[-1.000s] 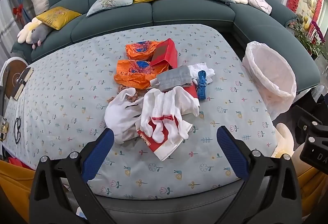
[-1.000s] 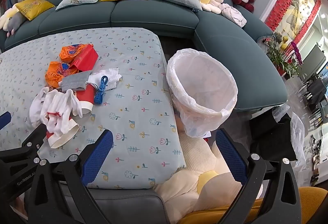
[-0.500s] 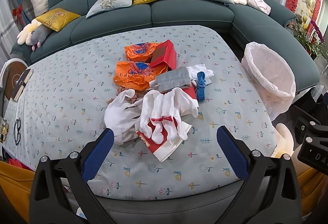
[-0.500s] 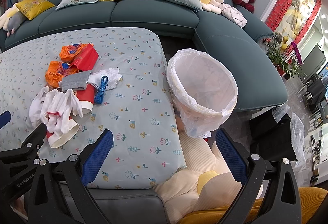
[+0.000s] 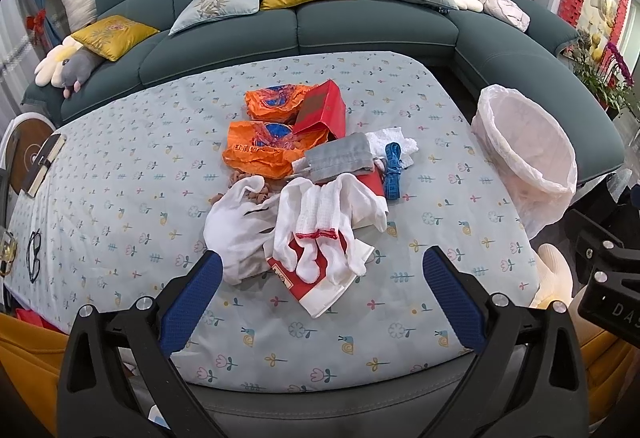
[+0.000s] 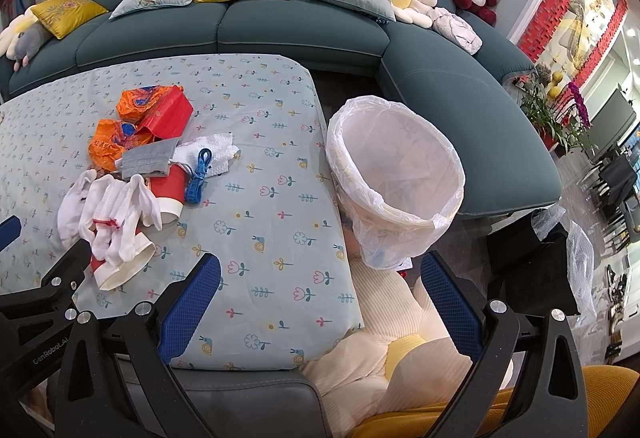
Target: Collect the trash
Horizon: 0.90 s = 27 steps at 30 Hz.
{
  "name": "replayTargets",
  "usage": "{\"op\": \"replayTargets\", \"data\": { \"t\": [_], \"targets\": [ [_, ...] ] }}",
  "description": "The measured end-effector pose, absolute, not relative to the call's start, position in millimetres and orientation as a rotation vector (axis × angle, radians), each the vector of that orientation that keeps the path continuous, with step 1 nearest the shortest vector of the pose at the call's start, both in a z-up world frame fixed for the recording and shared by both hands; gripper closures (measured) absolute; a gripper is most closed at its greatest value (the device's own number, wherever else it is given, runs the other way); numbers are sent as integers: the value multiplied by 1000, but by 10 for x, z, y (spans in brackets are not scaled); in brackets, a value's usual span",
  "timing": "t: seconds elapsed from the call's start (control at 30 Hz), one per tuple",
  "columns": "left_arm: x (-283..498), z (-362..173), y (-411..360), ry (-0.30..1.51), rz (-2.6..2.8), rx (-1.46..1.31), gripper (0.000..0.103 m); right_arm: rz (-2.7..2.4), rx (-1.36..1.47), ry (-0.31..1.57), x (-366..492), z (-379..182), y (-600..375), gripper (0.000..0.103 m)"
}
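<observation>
Nothing has moved since before; both grippers, left gripper and right gripper, stay wide and hold nothing; lined bin beside table looks empty; trash pile lies mid-table, white gloves on top.

White gloves cover most of the near red paper cup; grey cloth hides the far cup's base; brown scraps too small to identify; bin bottom concealed by its liner; print on orange bags illegible.
</observation>
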<state>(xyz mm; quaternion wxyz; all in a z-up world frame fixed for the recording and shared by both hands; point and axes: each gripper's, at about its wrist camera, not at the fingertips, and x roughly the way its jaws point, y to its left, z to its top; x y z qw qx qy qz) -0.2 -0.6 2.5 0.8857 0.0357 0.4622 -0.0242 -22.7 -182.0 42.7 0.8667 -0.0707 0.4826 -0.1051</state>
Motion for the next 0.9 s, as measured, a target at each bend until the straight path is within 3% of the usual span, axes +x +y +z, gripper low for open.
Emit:
{"op": "replayTargets", "data": {
  "t": [0.9],
  "targets": [
    [0, 56, -38, 944, -53, 70, 8, -220, -149, 1010, -239, 424, -1823, 7]
  ]
}}
